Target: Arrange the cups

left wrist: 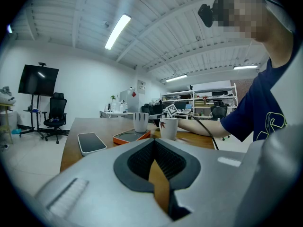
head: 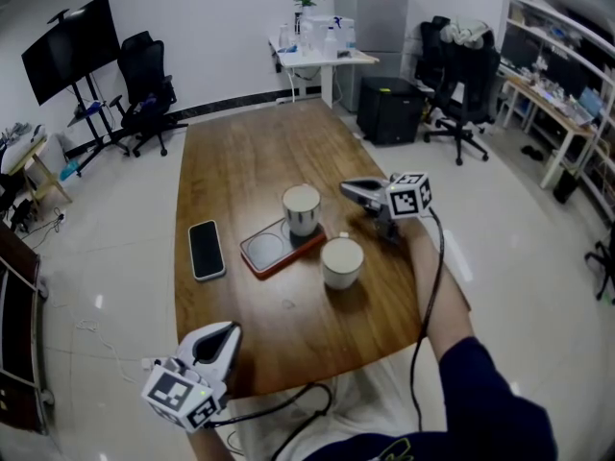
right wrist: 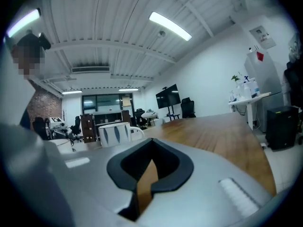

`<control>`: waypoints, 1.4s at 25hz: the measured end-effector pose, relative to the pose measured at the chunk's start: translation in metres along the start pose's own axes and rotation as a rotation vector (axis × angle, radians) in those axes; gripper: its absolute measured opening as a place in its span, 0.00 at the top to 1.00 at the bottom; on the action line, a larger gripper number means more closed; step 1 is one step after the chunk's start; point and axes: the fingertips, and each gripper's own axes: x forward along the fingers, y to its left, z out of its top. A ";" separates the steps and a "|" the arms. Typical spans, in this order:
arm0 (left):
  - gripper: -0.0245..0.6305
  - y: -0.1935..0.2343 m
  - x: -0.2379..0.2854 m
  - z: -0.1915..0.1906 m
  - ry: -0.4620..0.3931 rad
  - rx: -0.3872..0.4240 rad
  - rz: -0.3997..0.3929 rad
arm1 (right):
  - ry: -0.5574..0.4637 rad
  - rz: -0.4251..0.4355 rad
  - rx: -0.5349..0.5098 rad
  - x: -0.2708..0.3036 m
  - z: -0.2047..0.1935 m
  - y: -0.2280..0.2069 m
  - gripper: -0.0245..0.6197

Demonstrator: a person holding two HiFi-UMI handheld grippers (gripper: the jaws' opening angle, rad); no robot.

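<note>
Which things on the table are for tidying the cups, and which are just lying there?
For the job: tall cup standing on the orange-rimmed pad; white cup on the bare table; right gripper, jaws shut and empty, near them.
Just lying about: phone; probably the pad; left gripper, idle by the table's near edge.

The person is wearing a navy shirt (head: 490,401); the grey left gripper (head: 229,328) and right gripper (head: 348,189) are bearing marker cubes (head: 410,195), trailing black cables (head: 441,257).
</note>
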 end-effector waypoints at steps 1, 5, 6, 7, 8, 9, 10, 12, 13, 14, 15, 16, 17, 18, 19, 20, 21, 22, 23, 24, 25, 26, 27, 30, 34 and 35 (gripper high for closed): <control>0.96 0.000 0.000 0.000 0.000 0.000 0.000 | 0.030 -0.024 -0.011 0.002 -0.004 -0.002 0.96; 0.96 0.000 0.000 0.002 0.000 -0.001 0.000 | 0.154 -0.136 -0.068 0.012 -0.019 -0.008 0.96; 0.96 0.000 0.000 0.002 -0.001 -0.002 0.000 | 0.153 -0.152 -0.070 0.011 -0.018 -0.008 0.96; 0.96 0.000 0.001 0.001 -0.001 -0.003 -0.001 | 0.144 -0.160 -0.069 0.008 -0.018 -0.008 0.96; 0.96 0.000 0.002 0.000 -0.002 -0.004 -0.001 | 0.140 -0.158 -0.069 0.005 -0.019 -0.007 0.96; 0.96 0.000 0.002 -0.001 -0.002 -0.004 -0.001 | 0.144 -0.149 -0.069 0.003 -0.021 -0.004 0.96; 0.96 0.001 0.003 -0.002 -0.001 -0.004 0.000 | 0.152 -0.142 -0.066 0.000 -0.024 0.000 0.96; 0.96 0.002 0.002 -0.003 0.002 -0.002 0.004 | 0.164 -0.130 -0.060 -0.006 -0.032 0.010 0.96; 0.96 0.003 0.002 -0.003 0.003 -0.001 0.005 | 0.166 -0.114 -0.062 -0.011 -0.034 0.018 0.96; 0.96 0.004 0.002 -0.003 0.003 -0.001 0.006 | 0.167 -0.095 -0.064 -0.017 -0.037 0.027 0.96; 0.96 0.004 0.002 -0.002 0.004 -0.002 0.006 | 0.169 -0.080 -0.066 -0.023 -0.039 0.035 0.96; 0.96 0.004 0.003 -0.002 0.004 -0.003 0.005 | 0.170 -0.073 -0.067 -0.031 -0.042 0.044 0.96; 0.96 0.003 0.003 -0.002 0.005 -0.004 0.003 | 0.170 -0.074 -0.066 -0.038 -0.046 0.051 0.96; 0.96 0.003 0.003 -0.002 0.005 -0.005 0.001 | 0.169 -0.078 -0.064 -0.046 -0.049 0.059 0.96; 0.96 0.002 0.004 -0.002 0.006 -0.005 -0.001 | 0.166 -0.085 -0.061 -0.052 -0.052 0.067 0.96; 0.96 0.002 0.004 -0.001 0.007 -0.003 -0.005 | 0.163 -0.095 -0.057 -0.058 -0.056 0.075 0.96; 0.96 0.002 0.004 -0.001 0.008 0.000 -0.007 | 0.160 -0.110 -0.052 -0.063 -0.059 0.082 0.96; 0.96 0.002 0.004 -0.001 0.009 0.001 -0.007 | 0.158 -0.131 -0.047 -0.068 -0.062 0.089 0.96; 0.96 0.002 0.004 -0.002 0.009 -0.001 -0.004 | 0.155 -0.160 -0.041 -0.073 -0.064 0.095 0.96; 0.96 0.003 0.004 -0.003 0.008 -0.004 -0.001 | 0.151 -0.198 -0.034 -0.078 -0.065 0.100 0.96; 0.96 0.002 0.004 -0.003 0.007 -0.006 0.000 | 0.140 -0.240 -0.030 -0.083 -0.065 0.104 0.96; 0.96 0.002 0.004 -0.002 0.007 -0.006 -0.001 | 0.120 -0.281 -0.030 -0.088 -0.063 0.108 0.96; 0.96 0.002 0.004 -0.002 0.007 -0.005 -0.003 | 0.089 -0.314 -0.039 -0.093 -0.059 0.115 0.96; 0.96 0.003 0.003 -0.001 0.006 -0.003 0.018 | -0.002 -0.363 -0.079 -0.104 -0.048 0.136 0.96; 0.96 0.004 0.013 0.002 -0.003 -0.013 0.097 | -0.010 -0.353 -0.090 -0.106 -0.055 0.149 0.96; 0.96 0.002 0.018 0.001 -0.004 -0.017 0.106 | -0.014 -0.351 -0.092 -0.106 -0.057 0.148 0.96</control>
